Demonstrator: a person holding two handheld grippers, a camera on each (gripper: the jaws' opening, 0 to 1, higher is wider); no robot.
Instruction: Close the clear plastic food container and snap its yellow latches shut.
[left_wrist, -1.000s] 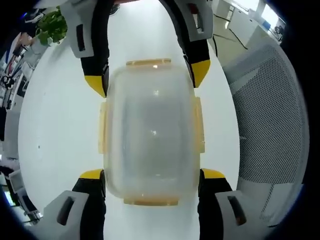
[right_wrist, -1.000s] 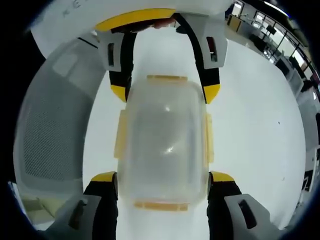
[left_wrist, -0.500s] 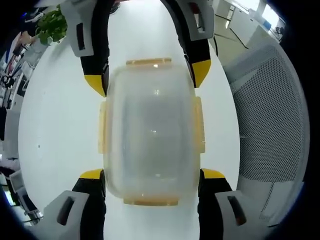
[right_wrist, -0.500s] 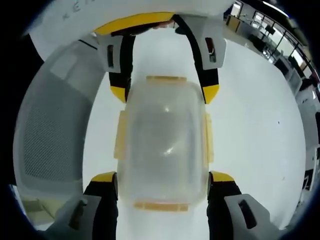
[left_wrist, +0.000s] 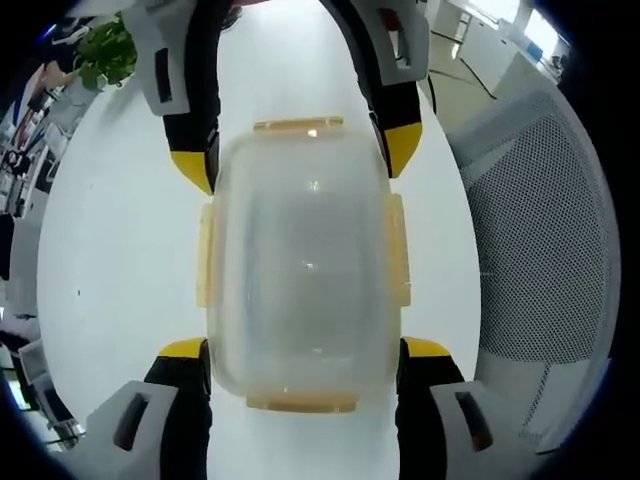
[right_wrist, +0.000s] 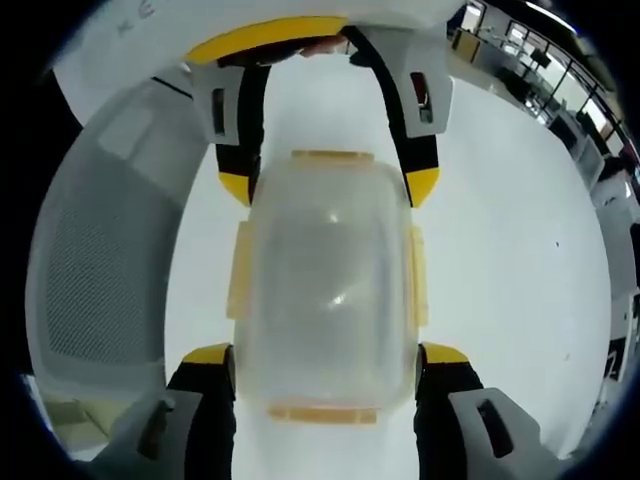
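Observation:
The clear plastic container lies on the white table with its lid on. Yellow latches show along all its edges; whether they are snapped down I cannot tell. My left gripper clamps the container's near end, one yellow-tipped jaw against each side. Across from it, my right gripper grips the far end. In the right gripper view the same container sits between my right gripper at the bottom and the left gripper at the top.
A grey mesh office chair stands close beside the table, also seen as the chair in the right gripper view. A green plant is at the table's far corner. Bare white table lies beside the container.

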